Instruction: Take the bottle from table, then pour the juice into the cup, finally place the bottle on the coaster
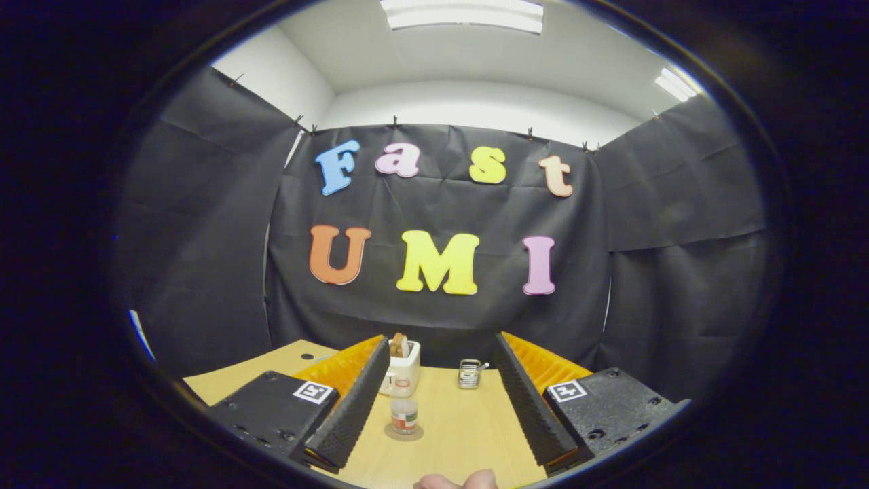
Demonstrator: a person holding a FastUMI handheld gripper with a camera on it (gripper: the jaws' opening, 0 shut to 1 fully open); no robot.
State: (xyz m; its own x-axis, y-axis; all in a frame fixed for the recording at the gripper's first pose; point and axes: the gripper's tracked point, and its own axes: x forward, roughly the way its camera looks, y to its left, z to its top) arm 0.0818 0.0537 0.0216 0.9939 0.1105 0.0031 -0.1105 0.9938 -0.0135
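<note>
Wooden bench (468, 435) carried the bottle (404, 414), already standing on its coaster (404, 433) between the spread fingers of the empty tool (438, 445); judging so, only pulling back remained, cup (468, 373) beyond

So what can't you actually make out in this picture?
- Small cup on a coaster, gripper view: too small to tell its contents.
- White toaster: partly hidden behind a finger of the open gripper.
- Metal object beyond the fingers: too small to identify.
- Hand: cut off at the edge.
</note>
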